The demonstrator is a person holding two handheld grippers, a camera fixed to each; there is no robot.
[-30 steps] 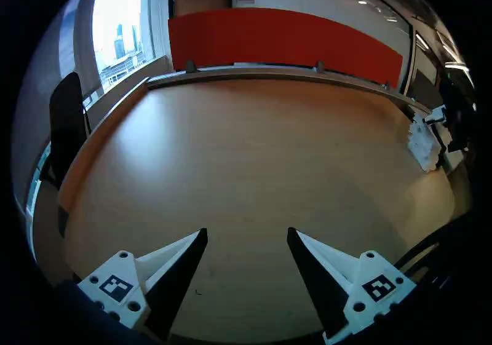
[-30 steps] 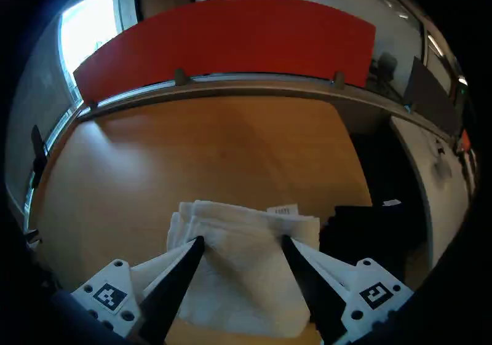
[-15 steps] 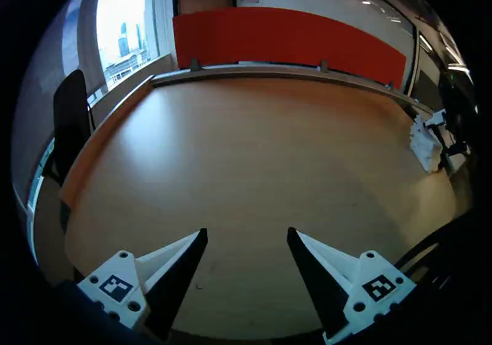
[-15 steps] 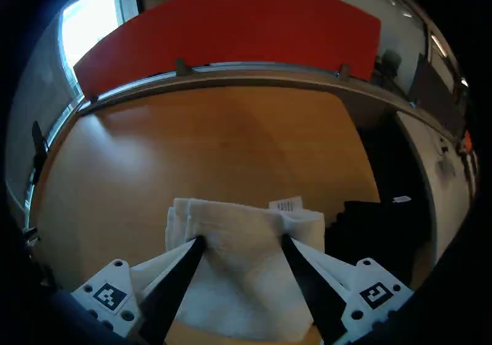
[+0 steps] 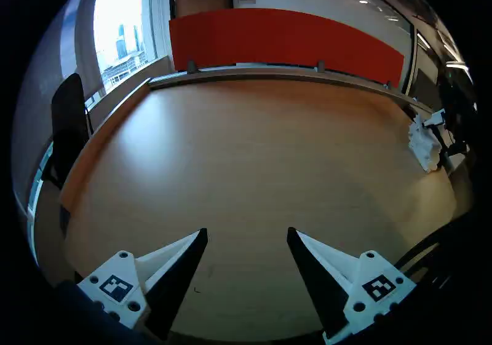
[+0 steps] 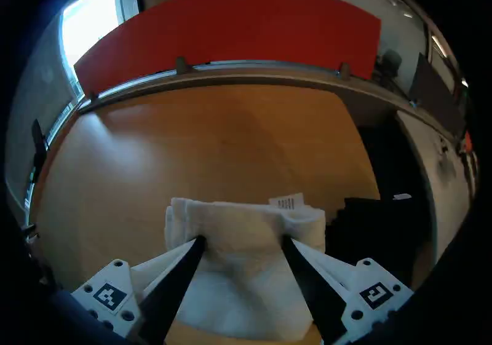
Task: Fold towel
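Towel: the white folded terry towel (image 6: 243, 253) lies on the light-brown wooden table (image 6: 184, 154), close to its right-hand edge as your right gripper view shows it
Towel's shape: you see it folded into several layers, the stacked folds rounded at its left end, and a small white tag (image 6: 287, 201) sticking out at its far side
Towel from your left hand: in the left gripper view it is a small white bundle (image 5: 424, 148) far off at the right rim of the table, well apart from your left gripper
Right gripper: your right gripper (image 6: 241, 241) has its jaws spread wide, one dark fingertip on each side of a raised hump of towel; both tips touch the cloth, but you cannot tell from here whether they pinch it
Left gripper: your left gripper (image 5: 247, 231) is held over bare tabletop, jaws wide apart with nothing between them
Table: the top is broad and plain, with a raised grey rail along its far side
Behind the table: a long red partition panel (image 5: 283, 37) stands on that rail
Window side: a bright window (image 5: 120, 31) with city towers outside sits to the left, and a black chair back (image 5: 67, 123) stands beside the table's left edge
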